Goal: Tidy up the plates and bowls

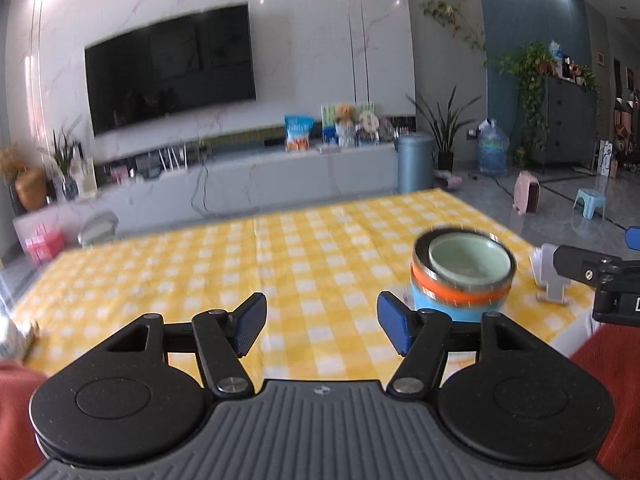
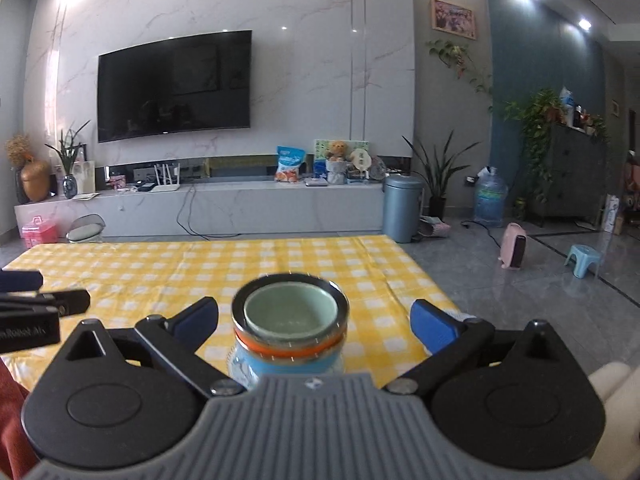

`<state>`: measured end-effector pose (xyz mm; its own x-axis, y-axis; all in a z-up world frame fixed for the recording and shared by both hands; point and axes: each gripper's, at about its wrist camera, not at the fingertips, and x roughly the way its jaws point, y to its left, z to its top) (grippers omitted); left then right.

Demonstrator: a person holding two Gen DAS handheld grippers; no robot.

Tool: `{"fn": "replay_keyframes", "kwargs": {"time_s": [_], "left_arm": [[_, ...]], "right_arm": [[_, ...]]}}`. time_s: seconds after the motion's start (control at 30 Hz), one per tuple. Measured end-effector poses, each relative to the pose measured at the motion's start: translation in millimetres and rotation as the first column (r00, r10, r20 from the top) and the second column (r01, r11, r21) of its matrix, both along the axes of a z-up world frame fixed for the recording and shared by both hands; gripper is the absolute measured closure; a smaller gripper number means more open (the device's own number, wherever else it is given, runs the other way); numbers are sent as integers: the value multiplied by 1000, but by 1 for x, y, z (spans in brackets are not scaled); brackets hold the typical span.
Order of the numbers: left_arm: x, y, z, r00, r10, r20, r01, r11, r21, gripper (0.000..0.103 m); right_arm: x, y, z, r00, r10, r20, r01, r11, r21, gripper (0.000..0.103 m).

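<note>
Yellow checked cloth (image 2: 160, 268) carried the nested stack of bowls (image 2: 290, 328), which I judged done, since my right gripper (image 2: 314, 320) flanked it wide, untouching, and my left gripper (image 1: 322, 322) gaped empty beside it.

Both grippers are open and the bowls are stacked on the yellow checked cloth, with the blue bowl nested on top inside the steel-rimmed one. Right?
Not quite. The top bowl nested inside the steel-rimmed orange bowl is pale green; the blue bowl sits at the bottom, as the right wrist view shows. The rest holds: left gripper and right gripper are open, on the yellow checked cloth.
</note>
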<state>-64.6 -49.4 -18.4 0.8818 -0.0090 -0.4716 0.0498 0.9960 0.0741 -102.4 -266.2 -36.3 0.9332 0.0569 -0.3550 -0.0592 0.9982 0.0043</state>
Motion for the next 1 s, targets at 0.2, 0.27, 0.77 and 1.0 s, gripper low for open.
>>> {"fn": "replay_keyframes", "kwargs": {"time_s": [0.2,0.27,0.77,1.0], "left_arm": [[3,-12,-21,998,8,-64,-7,1000,11,28],[3,-13,-22,997,-5,-76,6,1000,10,28],[0,-4,-26,993,14,-117,-15,1000,-10,28],[1,-5,-23,993,19,-113,-20,1000,-9,28]], "right_arm": [[-1,4,-17,999,-38,-32,37,999,-24,3],[4,3,-22,998,-42,-45,41,999,-22,3],[8,6,-31,996,-35,-85,34,999,-15,3],[9,6,-31,996,-35,-85,34,999,-13,3]]}}
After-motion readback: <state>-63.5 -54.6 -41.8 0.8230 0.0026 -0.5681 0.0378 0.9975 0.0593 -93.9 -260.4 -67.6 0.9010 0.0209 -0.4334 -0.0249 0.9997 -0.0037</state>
